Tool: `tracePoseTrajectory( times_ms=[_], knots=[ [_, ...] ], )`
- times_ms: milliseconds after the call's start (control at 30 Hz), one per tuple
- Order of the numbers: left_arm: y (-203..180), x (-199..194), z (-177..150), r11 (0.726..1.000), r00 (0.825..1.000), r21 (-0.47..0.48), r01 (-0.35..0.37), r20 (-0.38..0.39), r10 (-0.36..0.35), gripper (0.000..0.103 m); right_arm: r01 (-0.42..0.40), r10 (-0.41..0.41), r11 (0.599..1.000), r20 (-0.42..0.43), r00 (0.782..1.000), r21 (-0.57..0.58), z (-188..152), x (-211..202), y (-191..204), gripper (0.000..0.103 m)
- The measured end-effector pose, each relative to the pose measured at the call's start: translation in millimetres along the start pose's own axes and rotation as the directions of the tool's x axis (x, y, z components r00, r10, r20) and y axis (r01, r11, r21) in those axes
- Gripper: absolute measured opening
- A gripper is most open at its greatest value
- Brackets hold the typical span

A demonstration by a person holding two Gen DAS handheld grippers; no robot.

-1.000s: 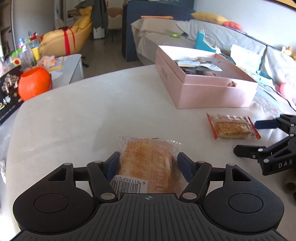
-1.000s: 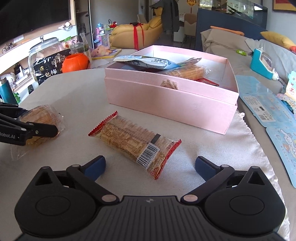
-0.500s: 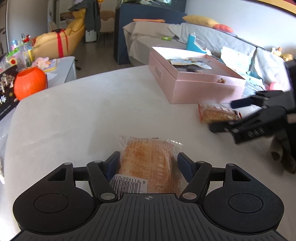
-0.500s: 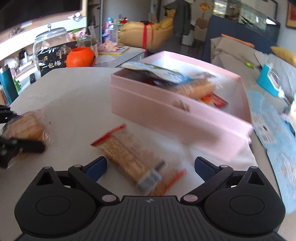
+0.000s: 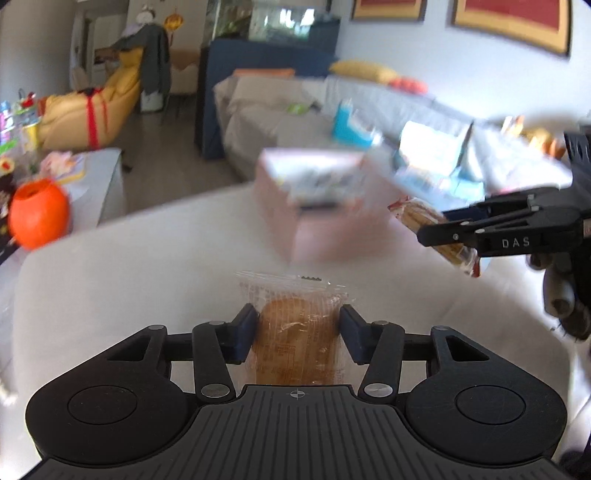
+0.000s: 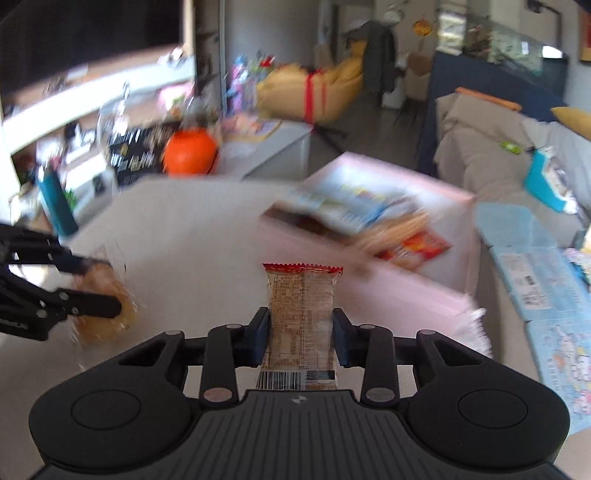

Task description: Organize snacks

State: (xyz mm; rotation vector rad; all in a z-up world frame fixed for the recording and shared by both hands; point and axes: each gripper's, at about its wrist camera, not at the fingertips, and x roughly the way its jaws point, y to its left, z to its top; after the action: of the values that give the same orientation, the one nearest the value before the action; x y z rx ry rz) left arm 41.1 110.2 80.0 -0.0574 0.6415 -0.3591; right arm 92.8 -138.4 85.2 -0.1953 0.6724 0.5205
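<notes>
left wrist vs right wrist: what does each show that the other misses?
Left wrist only: framed pictures on the wall, and the right gripper side-on, shut on the cracker pack.
Right wrist only: the dark screen, the teal bottle and the blue sheets.
Both: pink box, orange pumpkin, bread pack in the left gripper.

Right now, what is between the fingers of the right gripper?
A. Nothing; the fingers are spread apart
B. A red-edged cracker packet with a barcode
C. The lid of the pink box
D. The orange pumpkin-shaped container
B: in the right wrist view the right gripper has just closed its fingers on the red-edged cracker packet, barcode end nearest the camera, held clear of the table.
</notes>
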Motion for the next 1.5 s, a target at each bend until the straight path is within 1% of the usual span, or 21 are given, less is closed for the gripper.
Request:
tracePoseTrajectory(
  times_ms=[100,200,267,367,400,433,467,500,567,633,733,833,900,967,1033,1167,1267,1333,1400,1467,1500],
  knots=[
    [-6.1,-1.9,42.7,0.997,0.993,-0.015,0.072,0.099,-0.071,0.054,0.018,-0.022,0.999,0.098,0.995,0.033,23.4,-30.2,-20.4,0.035],
    [-15.1,5.5,91.1,0.993,0.977,0.002,0.118,0.181,-0.116,0.054,0.041,-0.057,0.995,0.178,0.982,0.091,60.1,-50.2,-41.6,0.035],
    [-15.7,17.8,121.8,0.985,0.963,-0.034,0.168,0.22,-0.156,0.054,0.047,-0.071,0.992,0.21,0.975,0.12,85.8,-54.3,-54.3,0.035],
    [-7.7,59.5,153.5,0.951,0.942,-0.126,0.283,0.222,-0.251,0.057,0.044,-0.08,0.982,0.194,0.978,0.182,122.9,-43.0,-74.4,0.036],
    [-4.4,85.8,158.9,0.946,0.948,-0.153,0.287,0.185,-0.258,0.058,0.047,-0.084,0.98,0.185,0.979,0.195,132.0,-36.1,-79.8,0.039],
    [-2.1,108.8,160.1,0.95,0.963,-0.178,0.256,0.132,-0.235,0.058,0.049,-0.084,0.979,0.175,0.981,0.198,138.3,-28.0,-85.2,0.056],
    [-1.7,130.5,157.0,0.964,0.981,-0.188,0.191,0.079,-0.179,0.054,0.052,-0.083,0.98,0.158,0.984,0.194,142.6,-17.7,-90.5,0.069],
    [-2.7,141.2,151.8,0.971,0.988,-0.185,0.151,0.064,-0.142,0.054,0.08,-0.111,0.974,0.14,0.984,0.21,143.0,-8.0,-95.6,0.069],
    [0.4,145.6,137.3,0.961,0.983,-0.215,0.176,0.085,-0.161,0.054,0.105,-0.134,0.961,0.095,0.986,0.257,135.1,5.3,-109.2,0.069],
    [6.4,134.3,119.3,0.938,0.973,-0.265,0.225,0.118,-0.2,0.054,0.061,-0.086,0.947,0.065,0.994,0.316,117.1,7.1,-122.8,0.069],
    [5.6,104.0,93.1,0.956,0.976,-0.226,0.186,0.152,-0.154,0.054,0.042,-0.068,0.937,0.062,0.996,0.347,82.2,-0.6,-128.0,0.069],
    [-4.3,78.6,60.8,0.975,0.985,-0.172,0.142,0.121,-0.122,0.054,0.054,-0.078,0.939,0.056,0.995,0.339,41.6,-6.7,-116.3,0.071],
    [-11.2,60.6,33.3,0.985,0.994,-0.148,0.083,0.076,-0.073,0.054,0.049,-0.064,0.939,0.032,0.997,0.34,15.6,-5.6,-102.9,0.071],
    [-19.3,52.0,7.1,0.99,0.999,-0.139,-0.028,0.021,0.031,0.054,0.04,-0.047,0.941,0.012,0.999,0.336,-7.1,-4.5,-79.7,0.072],
    [-29.9,49.3,-19.1,0.98,0.99,-0.143,-0.135,-0.044,0.13,0.054,0.045,-0.041,0.946,-0.017,0.999,0.32,-26.7,-1.6,-57.4,0.072],
    [-47.2,50.7,-56.9,0.973,0.981,-0.143,-0.182,-0.092,0.17,0.054,0.064,-0.044,0.949,-0.074,0.996,0.308,-59.7,8.8,-22.1,0.072],
    [-71.1,60.0,-64.1,0.962,0.964,-0.076,-0.263,-0.068,0.258,0.056,0.082,-0.054,0.946,-0.097,0.994,0.314,-75.3,13.8,-8.5,0.073],
    [-83.4,66.9,-64.0,0.952,0.953,-0.055,-0.302,-0.057,0.299,0.056,0.125,-0.105,0.956,-0.089,0.99,0.265,-81.3,13.3,-0.4,0.074],
    [-90.7,73.0,-64.6,0.942,0.944,-0.063,-0.329,-0.037,0.328,0.057,0.177,-0.158,0.959,-0.101,0.982,0.221,-86.6,13.3,4.0,0.082],
    [-93.2,71.4,-71.9,0.935,0.937,-0.052,-0.35,-0.018,0.349,0.057,0.233,-0.214,0.952,-0.109,0.971,0.201,-92.7,13.8,0.7,0.097],
    [-94.5,71.5,-73.0,0.934,0.935,-0.049,-0.355,-0.01,0.355,0.057,0.252,-0.233,0.946,-0.109,0.966,0.205,-95.5,13.8,-3.7,0.101]
  ],
)
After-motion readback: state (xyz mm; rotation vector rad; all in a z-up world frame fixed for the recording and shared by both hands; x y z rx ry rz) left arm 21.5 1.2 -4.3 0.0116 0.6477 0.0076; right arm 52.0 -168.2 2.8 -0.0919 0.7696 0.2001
